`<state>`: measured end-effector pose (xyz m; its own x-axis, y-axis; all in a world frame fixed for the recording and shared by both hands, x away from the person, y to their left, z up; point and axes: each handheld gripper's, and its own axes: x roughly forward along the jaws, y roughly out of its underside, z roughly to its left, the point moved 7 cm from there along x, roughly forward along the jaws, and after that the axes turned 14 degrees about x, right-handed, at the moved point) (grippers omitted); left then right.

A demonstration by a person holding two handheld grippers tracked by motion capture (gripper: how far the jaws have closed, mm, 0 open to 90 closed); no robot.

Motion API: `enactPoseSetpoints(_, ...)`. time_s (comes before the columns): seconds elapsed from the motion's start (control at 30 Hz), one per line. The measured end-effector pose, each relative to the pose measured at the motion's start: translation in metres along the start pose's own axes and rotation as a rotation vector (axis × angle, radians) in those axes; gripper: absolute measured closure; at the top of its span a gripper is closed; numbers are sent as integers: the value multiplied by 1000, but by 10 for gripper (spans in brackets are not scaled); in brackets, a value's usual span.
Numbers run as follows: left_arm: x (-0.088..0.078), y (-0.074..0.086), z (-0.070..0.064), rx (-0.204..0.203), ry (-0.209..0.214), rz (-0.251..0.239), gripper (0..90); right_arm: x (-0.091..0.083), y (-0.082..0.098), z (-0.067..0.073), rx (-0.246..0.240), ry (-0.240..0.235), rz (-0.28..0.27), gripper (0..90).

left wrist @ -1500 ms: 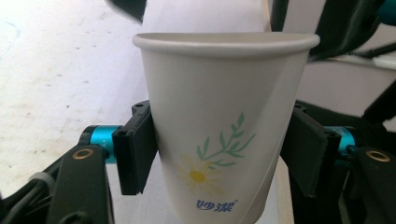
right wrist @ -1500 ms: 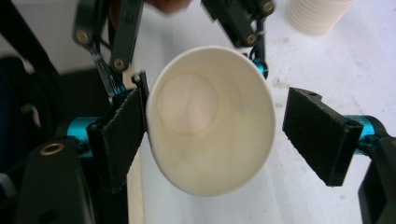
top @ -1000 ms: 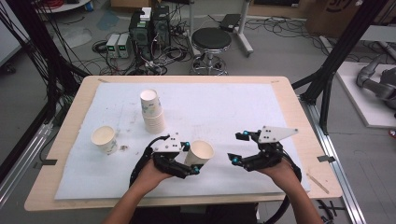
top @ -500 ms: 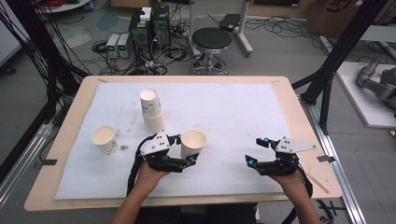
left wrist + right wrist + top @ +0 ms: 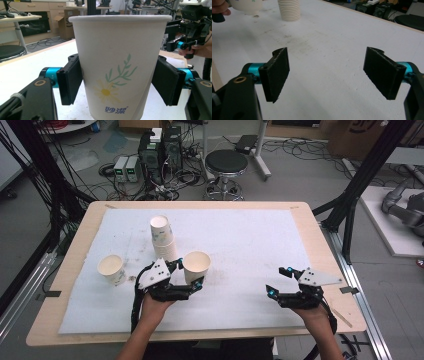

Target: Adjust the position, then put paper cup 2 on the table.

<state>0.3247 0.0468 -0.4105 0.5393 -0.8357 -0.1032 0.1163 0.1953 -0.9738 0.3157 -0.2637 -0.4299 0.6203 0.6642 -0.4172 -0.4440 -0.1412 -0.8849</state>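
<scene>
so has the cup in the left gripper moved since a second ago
Yes. The cup in the left gripper has gone leftward, closer to the cup stack.

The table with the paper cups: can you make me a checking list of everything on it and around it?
Surface: wooden table under a white foam mat, with brownish stains near the cups.
Job's things: white paper cup with a daisy print between the jaws of the left gripper; a tall stack of white paper cups just behind it; a single white paper cup standing to the left.
Clutter: small crumbs on the mat by the single cup.
Grippers: left gripper shut on the daisy cup; right gripper open, empty, over bare mat.
Cables: black cable trailing from the left gripper.
Surroundings: black round stool, electronic boxes and wires on the floor.
</scene>
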Motion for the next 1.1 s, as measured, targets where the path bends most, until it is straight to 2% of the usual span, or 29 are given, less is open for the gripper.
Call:
enactPoseSetpoints(0.2,12,-4,9,6,5,5,293,-1,-1,-2,-2,0,-12,216)
enactPoseSetpoints(0.33,33,-6,23,-22,-17,-7,293,-2,-1,-4,11,3,-13,216)
enactPoseSetpoints(0.43,42,-3,29,-41,-28,-8,294,-3,-1,-6,13,6,-15,216)
enactPoseSetpoints(0.47,51,1,34,-54,-44,-2,294,-3,-1,-6,17,6,-17,216)
enactPoseSetpoints(0.63,75,13,42,-83,-71,17,295,-2,-1,-6,11,1,-15,216)
enactPoseSetpoints(0.8,96,22,39,-75,-62,59,296,-2,1,-5,15,-4,-9,216)
enactPoseSetpoints(0.87,99,25,38,-68,-60,72,296,-3,1,-6,9,-3,-11,216)
enactPoseSetpoints(0.93,110,36,35,-56,-52,133,296,-3,1,-6,12,-4,-13,216)
enactPoseSetpoints(1.1,122,52,31,-53,-43,228,300,-3,2,-5,13,-5,-6,216)
